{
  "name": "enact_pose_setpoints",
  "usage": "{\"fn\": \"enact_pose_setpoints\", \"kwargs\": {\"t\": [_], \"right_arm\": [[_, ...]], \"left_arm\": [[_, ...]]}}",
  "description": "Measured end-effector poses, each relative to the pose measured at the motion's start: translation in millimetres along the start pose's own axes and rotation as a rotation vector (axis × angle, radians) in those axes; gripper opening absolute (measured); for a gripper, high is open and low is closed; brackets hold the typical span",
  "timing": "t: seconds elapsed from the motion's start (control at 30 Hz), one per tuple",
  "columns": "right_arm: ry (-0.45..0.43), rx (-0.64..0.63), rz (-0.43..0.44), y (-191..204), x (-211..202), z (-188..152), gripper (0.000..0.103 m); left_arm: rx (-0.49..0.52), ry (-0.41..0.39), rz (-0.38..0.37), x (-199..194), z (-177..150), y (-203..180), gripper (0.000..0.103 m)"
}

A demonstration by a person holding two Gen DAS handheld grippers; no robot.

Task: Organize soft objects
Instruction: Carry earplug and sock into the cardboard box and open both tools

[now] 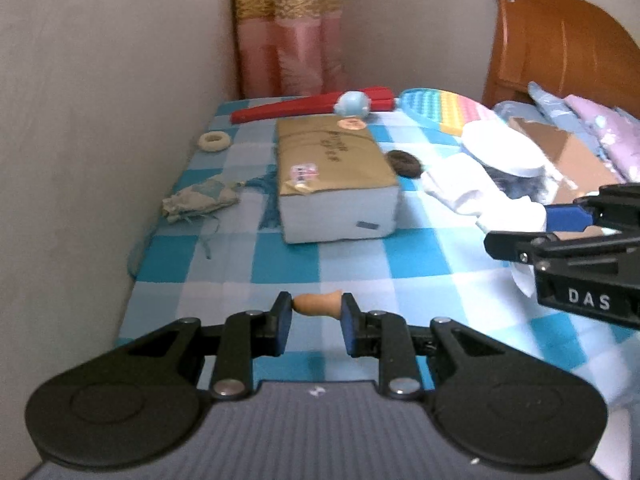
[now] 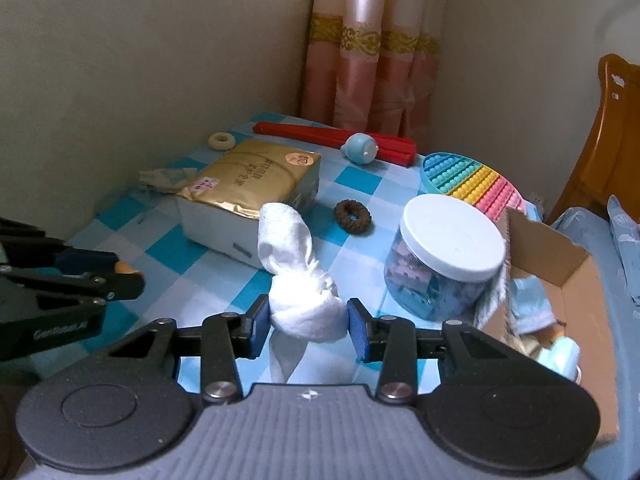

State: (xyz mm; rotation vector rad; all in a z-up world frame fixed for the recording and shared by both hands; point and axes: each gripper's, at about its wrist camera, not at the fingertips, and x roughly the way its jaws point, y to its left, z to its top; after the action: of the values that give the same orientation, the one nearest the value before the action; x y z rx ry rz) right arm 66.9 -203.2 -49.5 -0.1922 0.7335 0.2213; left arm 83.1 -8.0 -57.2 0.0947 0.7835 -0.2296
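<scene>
White sock (image 2: 298, 280) pinched in right gripper (image 2: 307, 326) fingers, raised over blue-checked bench (image 2: 360, 184) | tan soft piece (image 1: 318, 304) clamped in left gripper (image 1: 315, 320) fingers | beyond: tissue pack (image 2: 252, 188), brown hair tie (image 2: 353, 216), lidded jar (image 2: 444, 252), cardboard box (image 2: 556, 264) at right

Worktop (image 2: 352, 184) set in a wall corner, curtain (image 2: 372, 60) behind. Tissue pack (image 2: 256, 184) at centre; ring (image 2: 221, 141) and pouch (image 2: 162, 178) to its left by the wall. Fan (image 2: 340, 140) along the rear edge, with a small toy (image 2: 360, 148) resting on it. Hair tie (image 2: 353, 216) right of the pack. Jar (image 2: 444, 252) further right, bubble mat (image 2: 472, 184) behind it, box (image 2: 560, 280) touching its right side.
</scene>
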Motion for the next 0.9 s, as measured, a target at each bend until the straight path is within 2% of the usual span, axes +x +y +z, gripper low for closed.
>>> {"fn": "enact_pose_setpoints", "kwargs": {"t": [0.2,0.33,0.53,0.8,0.87,0.9], "right_arm": [[-0.053,0.034,-0.021,-25,-43,-7,0.046],[-0.081,0.056,-0.099,-54,-62,-14,0.046],[-0.069,0.079,-0.213,-101,-63,-21,0.046],[-0.012,0.024,-0.243,-122,-43,-36,0.047],[-0.004,0.023,-0.230,-125,-42,-39,0.053],[-0.001,0.022,-0.219,-127,-42,-41,0.063]], "left_arm": [[0.035,-0.009,-0.028,-22,1,-14,0.024],[0.059,-0.022,-0.051,-33,7,-26,0.024],[0.094,-0.048,-0.069,-40,12,-47,0.024],[0.128,-0.045,-0.090,-37,20,-70,0.024],[0.136,-0.042,-0.091,-35,22,-74,0.024],[0.138,-0.041,-0.095,-35,23,-75,0.024]]}}
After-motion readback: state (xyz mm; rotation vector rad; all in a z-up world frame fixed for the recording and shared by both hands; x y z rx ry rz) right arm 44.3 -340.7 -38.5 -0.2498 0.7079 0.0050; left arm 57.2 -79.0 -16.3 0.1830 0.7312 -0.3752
